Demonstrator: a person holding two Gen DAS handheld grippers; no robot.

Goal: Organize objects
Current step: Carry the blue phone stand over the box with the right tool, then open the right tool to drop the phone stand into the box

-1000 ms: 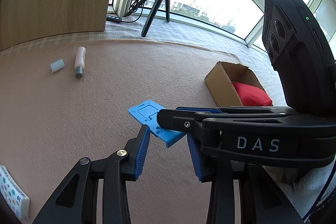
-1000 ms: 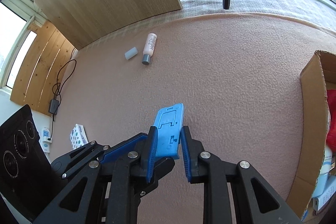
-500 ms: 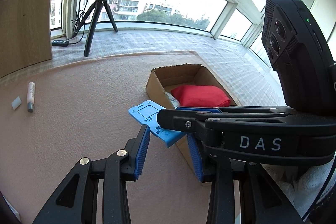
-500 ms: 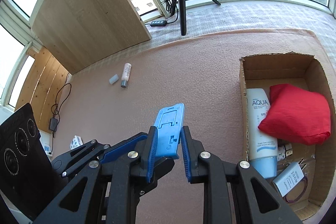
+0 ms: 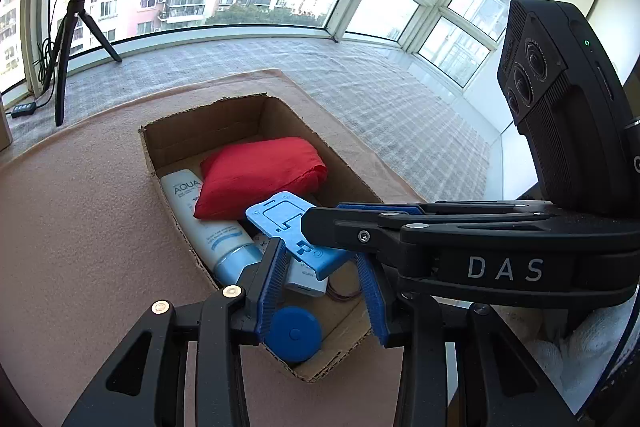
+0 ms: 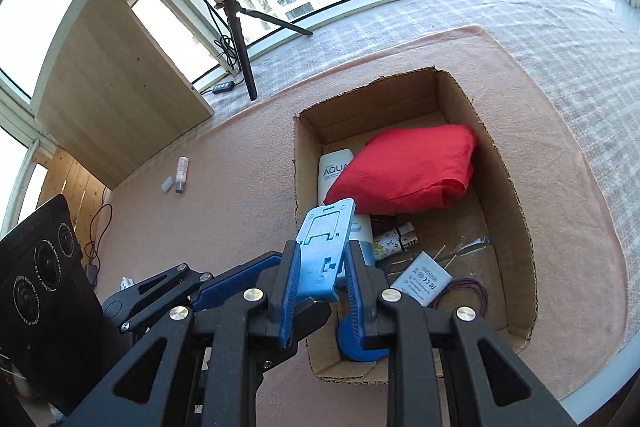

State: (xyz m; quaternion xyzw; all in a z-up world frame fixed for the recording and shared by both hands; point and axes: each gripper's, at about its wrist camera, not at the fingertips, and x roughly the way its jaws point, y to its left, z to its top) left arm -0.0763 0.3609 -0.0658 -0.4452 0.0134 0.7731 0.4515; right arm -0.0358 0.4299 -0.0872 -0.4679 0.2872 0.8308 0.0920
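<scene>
An open brown cardboard box (image 6: 508, 187) sits on the pink textured mat (image 6: 224, 195). Inside, a red folded cloth (image 6: 404, 167) lies at the far end, partly over a white tube (image 6: 334, 167); a small white charger (image 6: 422, 277) lies nearer. Far left on the mat, a small bottle (image 6: 182, 174) lies beside a small translucent block (image 6: 167, 183).

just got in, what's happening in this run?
A person is tidying loose items into a cardboard box with two handheld claws. The right claw is shut on a flat blue plastic stand, held above the box's near end. The left claw is open and holds nothing. The box already holds a red pouch, a white tube, a white adapter and a blue round case. A small bottle lies out on the mat.
</scene>
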